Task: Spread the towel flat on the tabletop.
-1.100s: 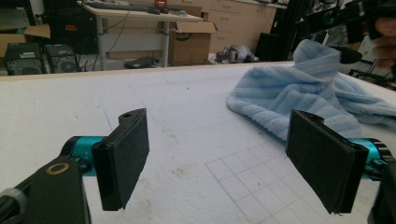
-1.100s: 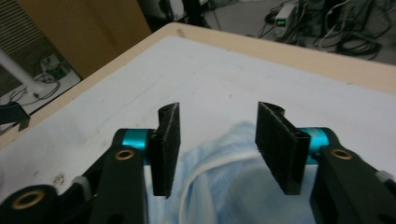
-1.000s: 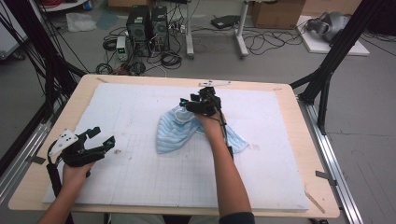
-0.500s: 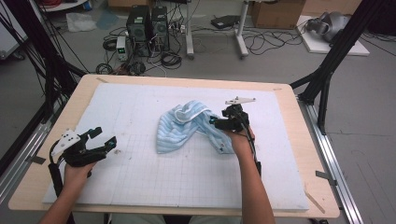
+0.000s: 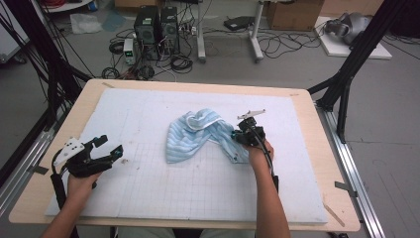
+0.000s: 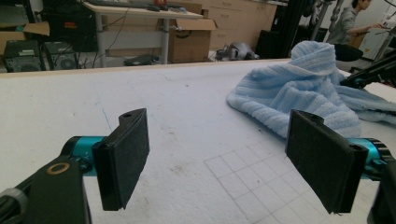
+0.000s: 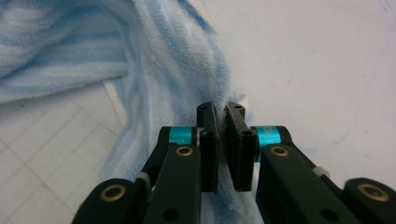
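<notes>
A light blue striped towel (image 5: 198,134) lies crumpled in the middle of the white mat (image 5: 148,104). My right gripper (image 5: 238,140) rests at the towel's right side; its jaws have just been closing and now stand shut on a fold of the towel's edge. In the right gripper view the pads (image 7: 209,140) of the gripper (image 7: 222,111) pinch the blue cloth (image 7: 154,60) low against the mat. My left gripper (image 5: 111,146) hovers at the mat's left side, open and holding nothing. The left gripper view looks between its wide-apart pads (image 6: 123,156) at the towel (image 6: 303,88) and the right gripper (image 6: 369,74) beyond.
The mat, with a printed grid (image 5: 198,183) on its near half, covers a wooden table (image 5: 317,163). Black frame posts (image 5: 346,74) stand at both sides. Computers (image 5: 156,27), cables and boxes lie on the floor behind. A person (image 6: 350,28) sits far off.
My right hand moved right and down from the towel's top to its right edge, and its jaws closed on the cloth. The towel spread out lower. The left gripper stayed put.
</notes>
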